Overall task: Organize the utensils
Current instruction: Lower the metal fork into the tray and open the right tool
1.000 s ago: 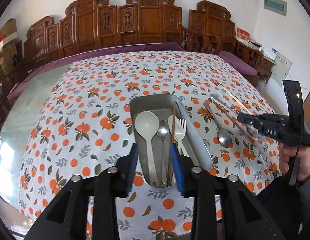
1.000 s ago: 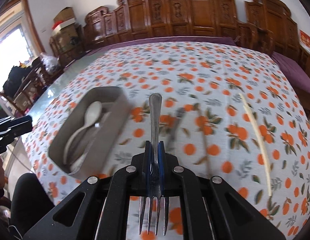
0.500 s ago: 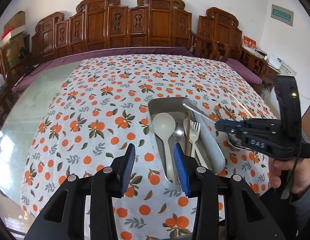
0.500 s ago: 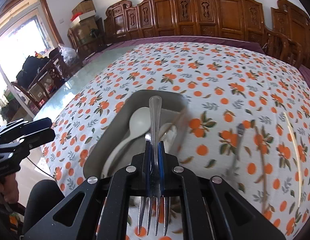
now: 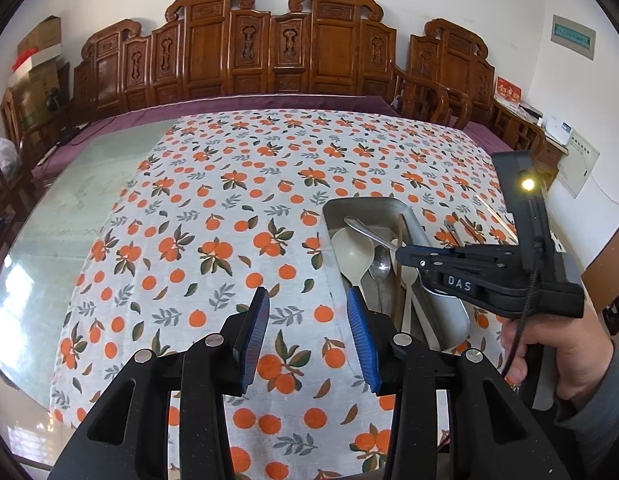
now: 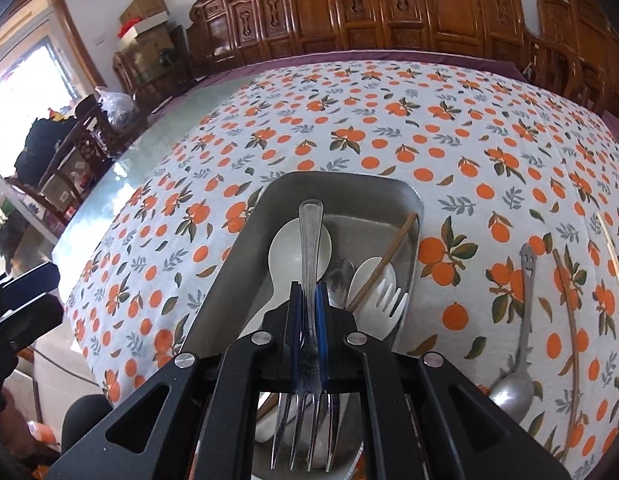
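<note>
The right claw (image 6: 305,336) pinches the stiff, slick steel fork (image 6: 307,280) mid-handle over the metal tray (image 6: 245,248) (tines at 6 o'clock); the left claw (image 5: 307,336) gapes wide.

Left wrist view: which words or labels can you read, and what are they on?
"DAS": white letters on the side of the right tongs.
Green wall plaque: text too small to read.
Red card on the side cabinet: characters blurred.
White box: print illegible.

Both wrist cameras look down, close, sharing the metal tray (image 5: 413,216).
</note>
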`<state>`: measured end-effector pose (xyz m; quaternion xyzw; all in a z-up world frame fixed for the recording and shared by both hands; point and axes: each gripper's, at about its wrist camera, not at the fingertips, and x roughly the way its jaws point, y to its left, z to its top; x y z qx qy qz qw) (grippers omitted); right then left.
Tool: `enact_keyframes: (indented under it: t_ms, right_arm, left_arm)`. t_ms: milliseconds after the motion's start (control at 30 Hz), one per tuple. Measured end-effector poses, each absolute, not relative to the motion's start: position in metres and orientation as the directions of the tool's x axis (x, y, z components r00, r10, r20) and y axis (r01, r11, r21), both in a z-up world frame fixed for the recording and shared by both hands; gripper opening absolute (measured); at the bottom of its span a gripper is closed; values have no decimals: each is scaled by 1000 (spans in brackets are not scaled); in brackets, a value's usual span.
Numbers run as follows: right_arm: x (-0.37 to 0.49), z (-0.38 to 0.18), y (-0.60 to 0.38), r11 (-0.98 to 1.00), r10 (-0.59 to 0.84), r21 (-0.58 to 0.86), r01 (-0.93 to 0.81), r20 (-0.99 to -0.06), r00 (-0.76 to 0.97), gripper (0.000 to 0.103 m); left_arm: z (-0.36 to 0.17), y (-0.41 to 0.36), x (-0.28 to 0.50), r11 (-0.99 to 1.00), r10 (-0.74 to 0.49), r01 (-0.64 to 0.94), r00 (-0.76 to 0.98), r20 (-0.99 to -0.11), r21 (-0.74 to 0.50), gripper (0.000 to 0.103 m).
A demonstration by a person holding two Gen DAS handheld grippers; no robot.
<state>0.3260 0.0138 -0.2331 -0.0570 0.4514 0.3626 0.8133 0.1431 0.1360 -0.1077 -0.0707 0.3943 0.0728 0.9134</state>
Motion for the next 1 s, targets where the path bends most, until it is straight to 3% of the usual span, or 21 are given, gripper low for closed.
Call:
enact_keyframes:
  t_ms: [567,1000]
  right_arm:
    - [317,-252,23,727,517,214,-653,-796,315,9]
    - [299,-207,-20,674,587,188,-715,-724,363,9]
  left_arm:
    - [-108,139,141,979,86,-195,674,-734,-64,38]
    - [-103,119,148,982,71,-175,691,-719,-72,42]
